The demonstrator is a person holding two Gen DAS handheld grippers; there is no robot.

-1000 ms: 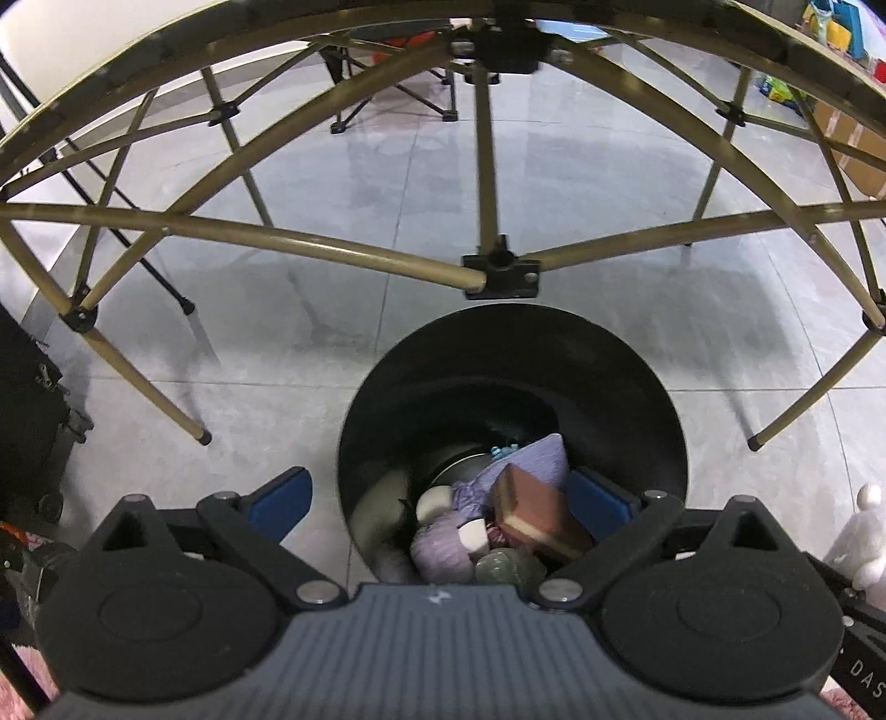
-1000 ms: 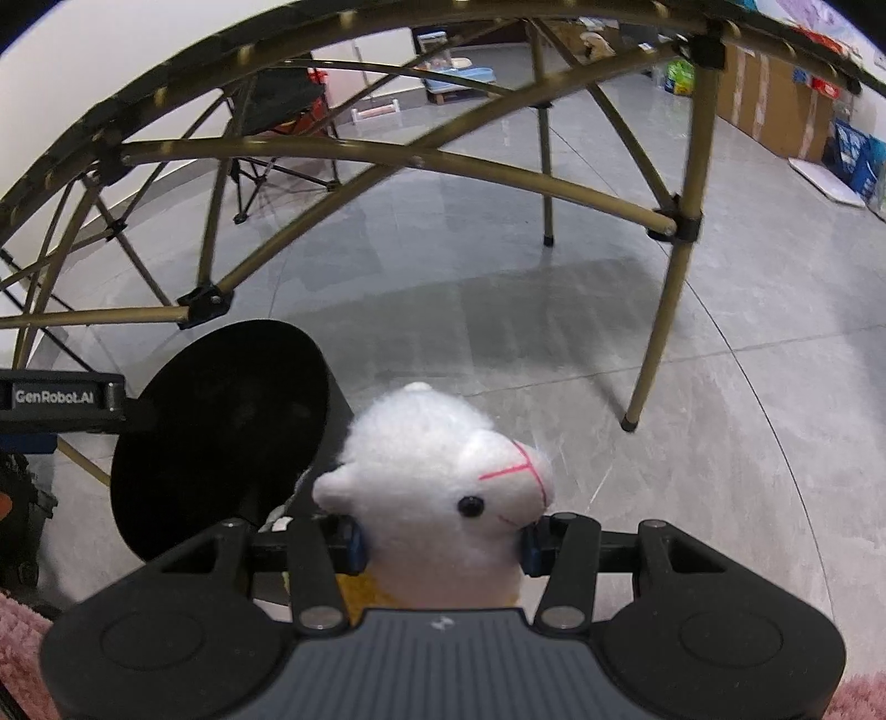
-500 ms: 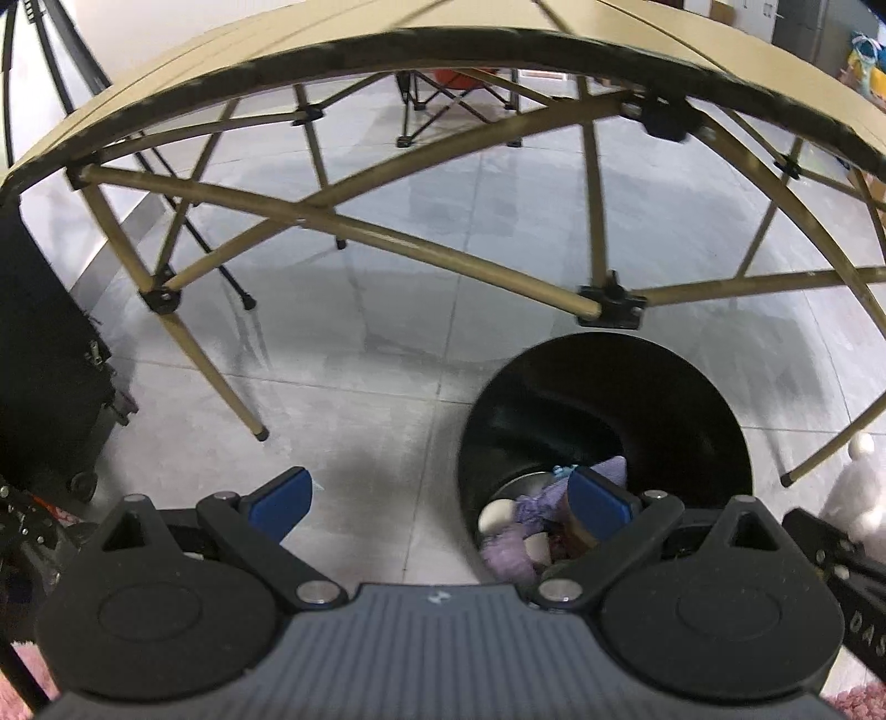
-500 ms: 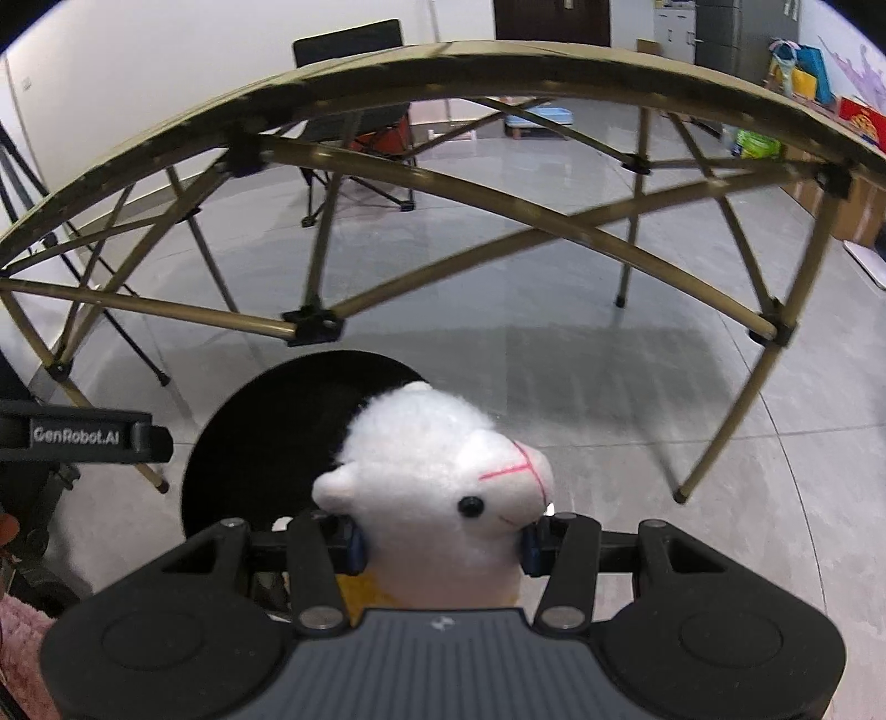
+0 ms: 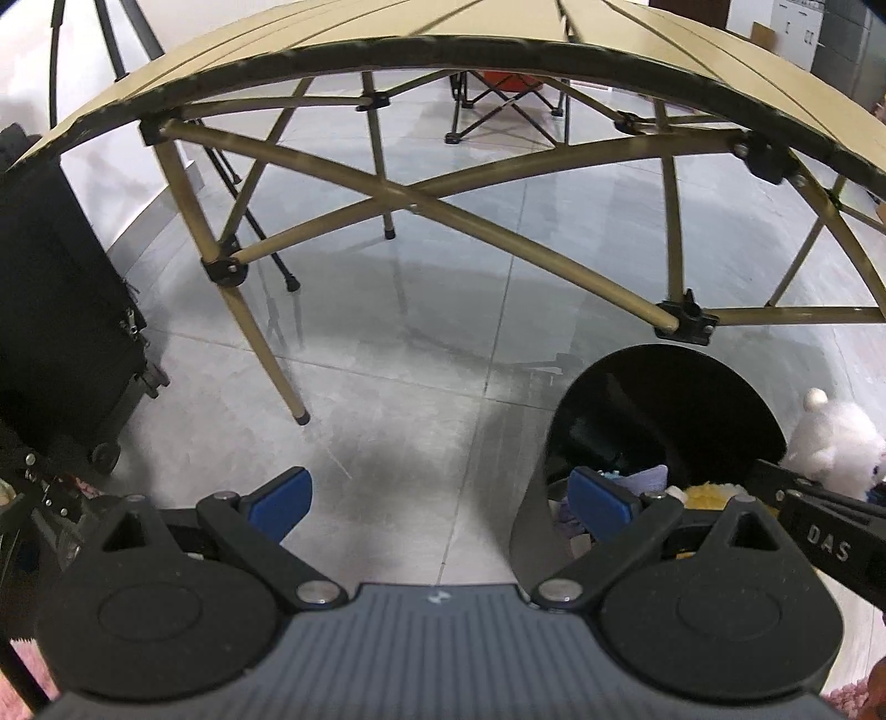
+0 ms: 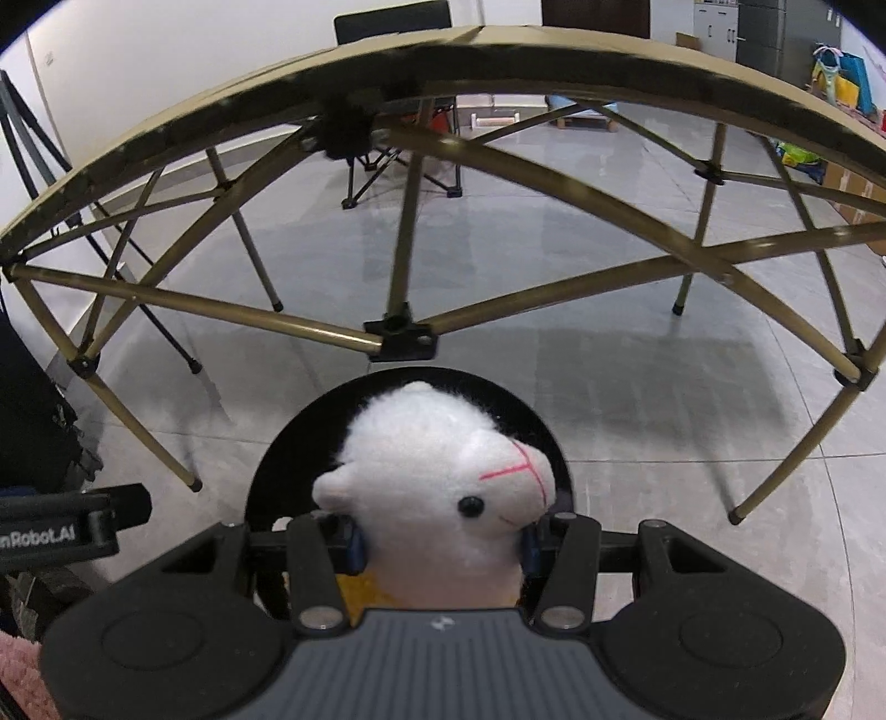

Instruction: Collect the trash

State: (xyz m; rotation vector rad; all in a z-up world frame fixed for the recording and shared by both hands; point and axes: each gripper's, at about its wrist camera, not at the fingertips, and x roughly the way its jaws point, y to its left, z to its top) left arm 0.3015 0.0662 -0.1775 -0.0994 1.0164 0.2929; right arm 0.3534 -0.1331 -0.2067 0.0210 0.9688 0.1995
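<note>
A white plush alpaca with a pink stitched nose is clamped between the blue pads of my right gripper, which is shut on it. It hangs right over the mouth of the black round bin. From the left wrist view the same alpaca shows at the bin's right rim, with purple and yellow items inside. My left gripper stands open and empty over the floor, left of the bin; its right pad overlaps the bin's edge.
A tan folding table with crossed legs arches over the bin. A black wheeled case stands at the left. A folding chair sits beyond the table. Grey tiled floor spreads to the right, with boxes at the far right.
My left gripper has slid left, off the bin and over bare floor. My right gripper has carried the alpaca leftward until it sits over the bin's opening.
</note>
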